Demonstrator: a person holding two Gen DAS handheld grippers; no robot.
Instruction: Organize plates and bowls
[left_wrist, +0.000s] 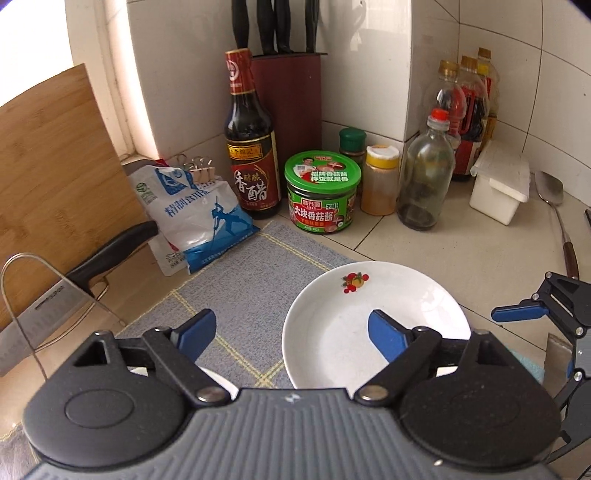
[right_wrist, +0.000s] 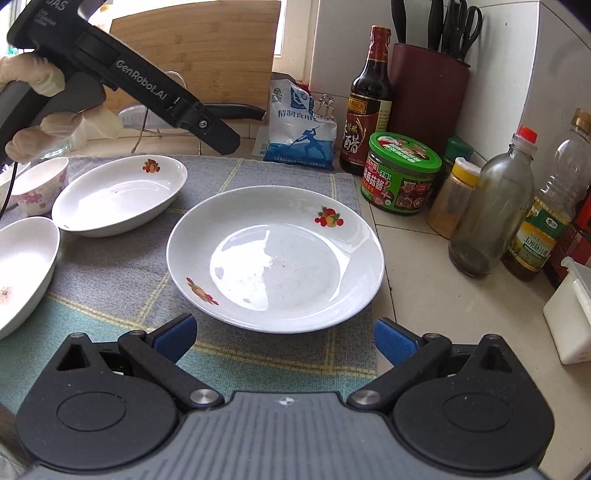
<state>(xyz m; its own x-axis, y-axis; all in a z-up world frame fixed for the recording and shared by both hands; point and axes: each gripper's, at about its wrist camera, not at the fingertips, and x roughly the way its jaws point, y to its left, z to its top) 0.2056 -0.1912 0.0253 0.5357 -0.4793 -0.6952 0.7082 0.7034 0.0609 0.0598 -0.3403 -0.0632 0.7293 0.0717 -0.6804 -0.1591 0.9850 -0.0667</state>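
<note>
Right gripper spread wide, nothing between the blue pads. Just ahead and a little below, centred on the gap: the round plate, white with fruit sprigs, flat on the mat and empty, near rim closest to the fingers. No long axis to line up with, so any approach along the rim serves; probably the nearest edge, straight forward and down.

Left gripper likewise open and empty, higher up, its right finger hovering over the same plate's left part without touching. Right hand judged the nearer and better squared for a pick.

Farther left of the right claw: an oval dish, a second white dish cut by the frame edge, a flowered cup, all apart from one another.

Underneath, a grey checked mat on a pale tiled counter. Beyond, against the tiled wall: mushroom-sauce jar, vinegar bottle, salt bag, knife block, bamboo board.
</note>
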